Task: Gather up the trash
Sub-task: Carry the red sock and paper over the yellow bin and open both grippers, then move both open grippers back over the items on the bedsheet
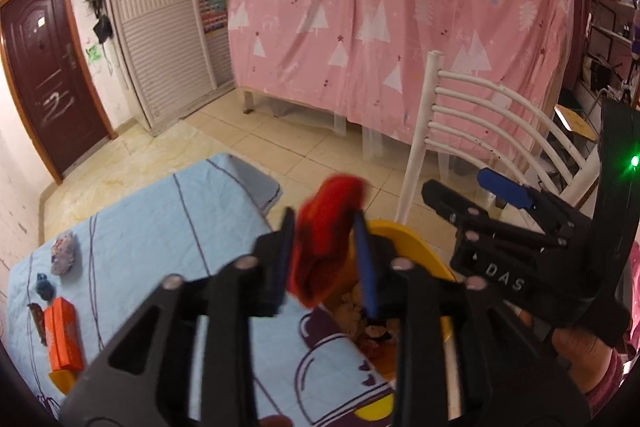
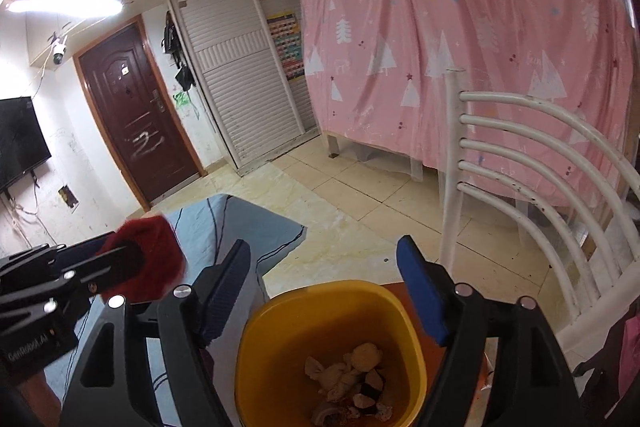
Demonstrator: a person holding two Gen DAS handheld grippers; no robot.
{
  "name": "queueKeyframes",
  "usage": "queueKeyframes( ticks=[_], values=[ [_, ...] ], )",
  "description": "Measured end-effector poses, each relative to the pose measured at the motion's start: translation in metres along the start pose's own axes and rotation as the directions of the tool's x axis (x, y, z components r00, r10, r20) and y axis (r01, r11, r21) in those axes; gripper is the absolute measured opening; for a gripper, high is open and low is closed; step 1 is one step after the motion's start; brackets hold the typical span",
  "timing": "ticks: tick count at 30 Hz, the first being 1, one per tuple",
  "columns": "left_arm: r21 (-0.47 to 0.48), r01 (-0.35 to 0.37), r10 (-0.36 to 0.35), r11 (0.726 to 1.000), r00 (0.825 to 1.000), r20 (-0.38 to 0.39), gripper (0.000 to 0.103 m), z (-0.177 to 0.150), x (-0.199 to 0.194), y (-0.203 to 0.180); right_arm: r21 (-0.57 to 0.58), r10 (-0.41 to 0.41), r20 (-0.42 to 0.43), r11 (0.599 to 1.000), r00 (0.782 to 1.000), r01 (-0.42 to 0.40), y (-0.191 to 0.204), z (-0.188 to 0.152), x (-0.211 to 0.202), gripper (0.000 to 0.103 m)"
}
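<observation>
A: How far along is the cleanup?

B: Crumpled scraps (image 2: 352,379) already lie in the smooth yellow bin (image 2: 256,343). The left gripper (image 1: 326,259), part open, has fuzzy red trash (image 1: 328,239) between its jaws near the rim; whether it grips, I cannot tell.

A: What remains?

B: An orange box (image 1: 62,335) and wads on the blue cloth (image 1: 160,227). The right gripper (image 2: 324,291) gapes empty above the bin.
</observation>
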State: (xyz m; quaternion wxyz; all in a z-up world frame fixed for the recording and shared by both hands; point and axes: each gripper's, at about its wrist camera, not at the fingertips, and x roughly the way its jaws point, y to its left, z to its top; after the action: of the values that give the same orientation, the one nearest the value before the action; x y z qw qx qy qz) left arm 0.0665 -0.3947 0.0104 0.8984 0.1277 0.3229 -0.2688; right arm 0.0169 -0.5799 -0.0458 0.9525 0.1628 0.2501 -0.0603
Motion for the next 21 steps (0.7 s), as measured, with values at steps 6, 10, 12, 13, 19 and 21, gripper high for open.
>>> queueKeyframes(
  ticks=[6, 10, 12, 13, 19, 21],
  values=[
    [0.027, 0.002, -0.003, 1.0, 1.0, 0.022, 0.055, 0.002, -0.002, -0.011, 0.028, -0.005, 0.015, 1.0, 1.0, 0.005, -0.013, -0.002, -0.006, 0.069],
    [0.009, 0.002, -0.002, 1.0, 1.0, 0.017, 0.055, 0.002, -0.002, -0.006, 0.02, 0.001, 0.01, 1.0, 1.0, -0.001, -0.011, -0.001, -0.006, 0.069],
    [-0.009, -0.004, 0.004, 1.0, 1.0, 0.017, 0.055, 0.002, -0.006, 0.0, 0.014, 0.005, 0.007, 1.0, 1.0, -0.005, -0.006, -0.001, -0.005, 0.069],
    [-0.016, -0.005, 0.005, 1.0, 1.0, 0.017, 0.055, 0.002, -0.007, 0.003, 0.01, 0.008, 0.006, 1.0, 1.0, -0.008, -0.003, -0.001, -0.004, 0.069],
    [-0.07, -0.026, 0.029, 0.997, 0.999, 0.034, 0.055, 0.003, -0.018, 0.032, -0.037, 0.03, -0.012, 0.999, 0.999, -0.03, 0.023, 0.003, 0.003, 0.069],
    [-0.081, -0.035, 0.038, 0.996, 0.999, 0.038, 0.055, 0.003, -0.022, 0.04, -0.057, 0.038, -0.02, 0.998, 0.999, -0.039, 0.034, 0.004, 0.006, 0.069]
  ],
)
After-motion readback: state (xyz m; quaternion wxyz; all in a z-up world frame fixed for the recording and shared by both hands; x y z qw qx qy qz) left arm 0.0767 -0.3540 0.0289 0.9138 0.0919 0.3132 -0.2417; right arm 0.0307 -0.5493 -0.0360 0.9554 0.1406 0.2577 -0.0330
